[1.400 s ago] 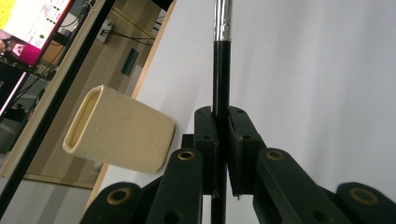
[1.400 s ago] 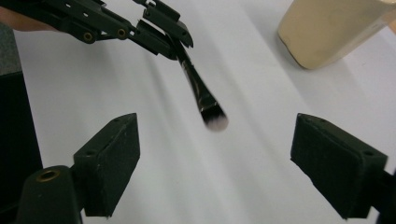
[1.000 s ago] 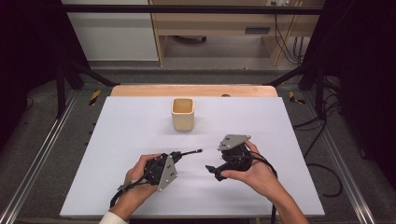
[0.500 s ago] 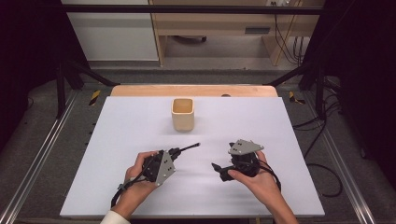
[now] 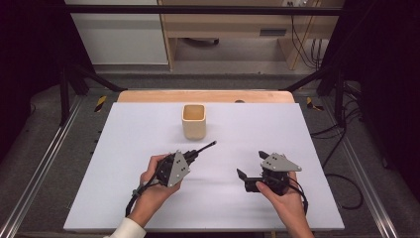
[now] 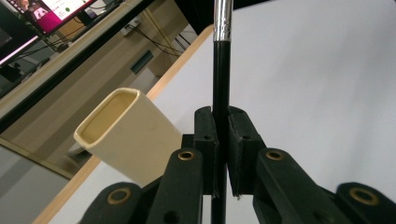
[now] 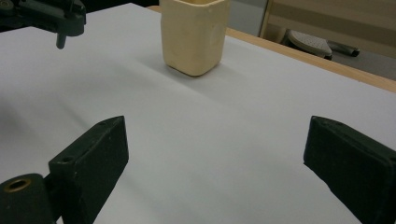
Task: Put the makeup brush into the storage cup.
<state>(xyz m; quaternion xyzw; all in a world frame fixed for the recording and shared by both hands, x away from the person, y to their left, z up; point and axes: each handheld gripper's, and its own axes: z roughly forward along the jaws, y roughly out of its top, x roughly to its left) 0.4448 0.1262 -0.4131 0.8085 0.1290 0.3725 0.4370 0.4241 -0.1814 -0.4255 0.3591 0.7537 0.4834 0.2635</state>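
Cream cup (image 5: 193,120) upright on white table (image 5: 124,148); its inside can't be made out. Left gripper (image 5: 190,156), near the cup on the person's side, pinches a black pen (image 5: 205,147); left gripper view shows its silver band. Right gripper (image 5: 252,166) spread, nothing between, low over table, further from cup.

On the desk (image 5: 124,148) the cup (image 5: 193,121) stands behind both grippers; the pen (image 5: 202,148) lies before it, toward the left.

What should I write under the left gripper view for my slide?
Left gripper clamped shut on a thin black stick with a silver end, beside a cream cup on the white table.
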